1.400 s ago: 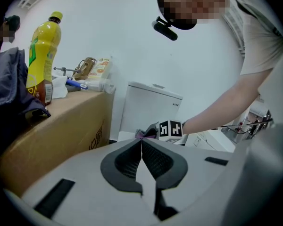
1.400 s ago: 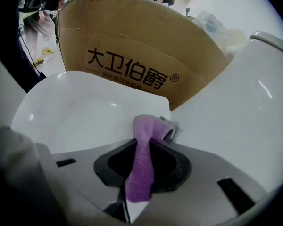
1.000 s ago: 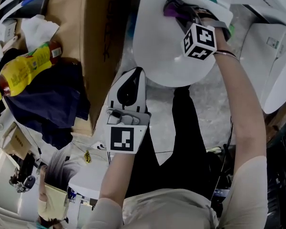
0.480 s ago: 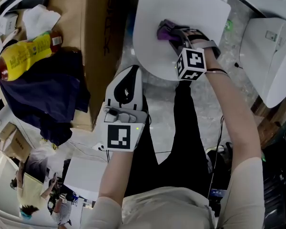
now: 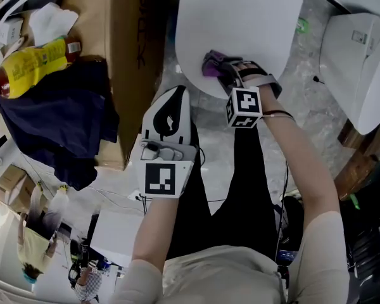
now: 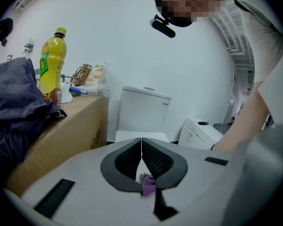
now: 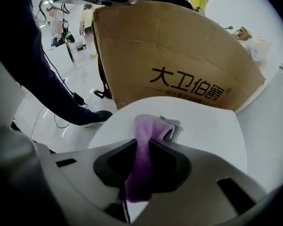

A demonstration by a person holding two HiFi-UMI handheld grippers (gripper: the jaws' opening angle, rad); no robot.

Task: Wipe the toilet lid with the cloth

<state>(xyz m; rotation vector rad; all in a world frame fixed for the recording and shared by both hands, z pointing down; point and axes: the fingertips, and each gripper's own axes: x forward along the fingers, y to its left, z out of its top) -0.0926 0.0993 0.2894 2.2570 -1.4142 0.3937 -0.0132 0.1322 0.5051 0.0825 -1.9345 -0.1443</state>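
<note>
Near the front edge of the white toilet lid point(image 5: 247, 24), the right gripper point(image 5: 221, 69) is clenched on a purple cloth point(image 5: 210, 65) that rests on the lid's surface. Just off the lid, beside a cardboard box point(image 5: 123, 56), the left gripper point(image 5: 176, 99) hangs with its jaws pressed together on nothing.

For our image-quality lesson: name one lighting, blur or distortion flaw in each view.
Head view: toilet lid glares flat white against dim surroundings. Left gripper view: fisheye vignette, black corners. Right gripper view: cardboard box edges bow; cloth near the lens is soft.
</note>
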